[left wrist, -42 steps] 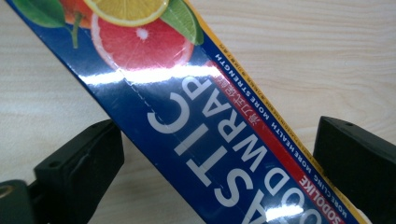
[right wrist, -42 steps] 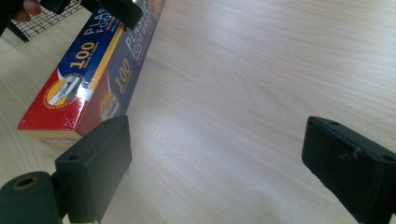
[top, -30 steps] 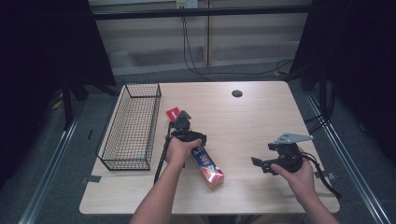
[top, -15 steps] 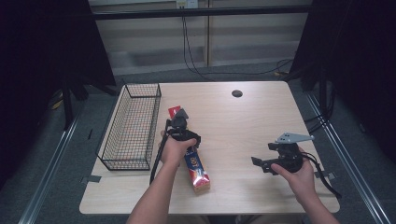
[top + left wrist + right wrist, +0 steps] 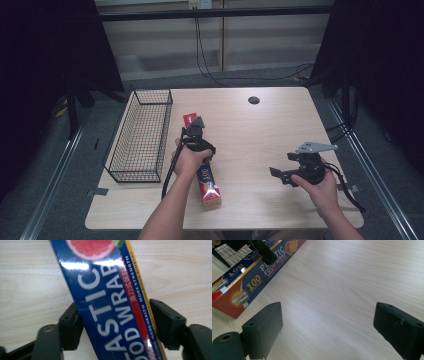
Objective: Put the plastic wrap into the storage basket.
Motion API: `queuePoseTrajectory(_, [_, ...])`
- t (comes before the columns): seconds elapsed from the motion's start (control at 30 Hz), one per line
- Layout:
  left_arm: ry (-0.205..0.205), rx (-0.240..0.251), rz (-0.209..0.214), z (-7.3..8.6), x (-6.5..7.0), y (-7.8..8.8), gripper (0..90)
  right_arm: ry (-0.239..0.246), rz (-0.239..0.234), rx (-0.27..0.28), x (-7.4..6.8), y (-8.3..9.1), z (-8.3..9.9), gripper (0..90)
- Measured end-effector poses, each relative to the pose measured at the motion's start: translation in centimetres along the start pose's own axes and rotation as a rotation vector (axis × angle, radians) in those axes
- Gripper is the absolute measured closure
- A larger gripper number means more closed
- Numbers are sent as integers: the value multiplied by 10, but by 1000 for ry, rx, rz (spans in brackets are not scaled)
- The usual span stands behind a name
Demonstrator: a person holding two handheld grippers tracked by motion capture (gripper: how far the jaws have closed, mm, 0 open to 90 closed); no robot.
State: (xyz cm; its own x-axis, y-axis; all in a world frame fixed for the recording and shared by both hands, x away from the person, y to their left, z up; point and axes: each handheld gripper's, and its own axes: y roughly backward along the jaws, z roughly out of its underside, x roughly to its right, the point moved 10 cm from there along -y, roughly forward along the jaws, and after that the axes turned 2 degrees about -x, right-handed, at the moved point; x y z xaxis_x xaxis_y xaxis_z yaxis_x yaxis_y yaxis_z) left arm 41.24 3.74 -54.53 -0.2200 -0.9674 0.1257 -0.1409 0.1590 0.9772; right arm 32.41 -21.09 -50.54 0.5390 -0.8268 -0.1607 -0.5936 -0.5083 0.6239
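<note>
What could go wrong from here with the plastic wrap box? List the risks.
1. The left tool has just been closing its jaws on the plastic wrap box, which lies slanted between the pads, so it may twist in the grip.
2. The grip sits near the box's far end, so the long near end may sag on lifting.
3. The wire basket stands close alongside, and the long box could catch its rim.

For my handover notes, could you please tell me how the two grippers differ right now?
The left gripper has a plastic wrap box between its jaws, which have just been closing onto it; the right gripper stands wide open over bare table, holding nothing. Both have black jaws.
</note>
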Motion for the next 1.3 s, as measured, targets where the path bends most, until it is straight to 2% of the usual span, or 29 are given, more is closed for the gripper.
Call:
queuePoseTrajectory(0.03, [0, 0, 0, 0, 0, 0, 360, 0, 0, 0, 0, 0, 0, 84])
queuePoseTrajectory(0.07, [-32, -13, 7, 2, 2, 1, 370, -2, -3, 5, 0, 0, -1, 84])
queuePoseTrajectory(0.17, [-22, 8, 0, 1, 3, 0, 381, -2, -2, 7, 1, 0, -1, 84])
queuePoseTrajectory(0.2, [-32, 12, -15, 1, 3, -1, 375, -3, -2, 9, 1, 0, -2, 84])
queuePoseTrajectory(0.27, [-35, 12, -17, 1, 4, -1, 362, -4, -1, 10, 1, 0, -2, 84])
queuePoseTrajectory(0.3, [-16, 16, -2, 0, 3, -4, 357, -4, -2, 9, 1, 0, -2, 84])
queuePoseTrajectory(0.4, [5, 3, 19, 1, 3, -8, 344, -3, -2, 5, 0, 0, -1, 84])
queuePoseTrajectory(0.57, [35, -14, 10, 1, 3, -10, 357, -6, -1, 7, 1, 0, -1, 84])
queuePoseTrajectory(0.63, [25, -17, -11, 0, 3, -9, 381, -8, -3, 6, 1, 0, -1, 84])
queuePoseTrajectory(0.7, [20, -19, -13, 0, 3, -8, 403, -8, -5, 11, 1, 1, -2, 84])
queuePoseTrajectory(0.77, [24, -32, 17, 0, 3, -6, 420, -5, -3, 14, 1, 1, -3, 84])
queuePoseTrajectory(0.8, [12, -41, 25, 0, 3, -5, 420, -5, -3, 14, 1, 1, -3, 84])
queuePoseTrajectory(0.83, [-18, -58, 10, 1, 3, -4, 429, -4, -4, 17, 2, 2, -3, 84])
queuePoseTrajectory(0.9, [-11, -66, 18, 2, 3, -3, 430, -3, -5, 21, 2, 2, -4, 84])
queuePoseTrajectory(0.97, [-2, -72, 47, 2, 4, -1, 432, -4, -3, 20, 3, 2, -4, 84])
queuePoseTrajectory(1.0, [-13, -83, 48, 2, 3, 1, 432, -4, -3, 19, 3, 2, -3, 84])
queuePoseTrajectory(1.1, [-30, -98, 30, 2, 0, 6, 432, -3, -4, 21, 2, 2, -4, 84])
queuePoseTrajectory(1.2, [-28, -99, 47, 2, -2, 11, 432, -2, -4, 20, 2, 2, -4, 84])
queuePoseTrajectory(1.23, [-50, -102, 30, 3, -4, 15, 433, 0, -4, 16, 2, 1, -3, 84])
queuePoseTrajectory(1.3, [-61, -108, 19, 3, -6, 16, 435, 0, -6, 15, 2, 1, -3, 84])
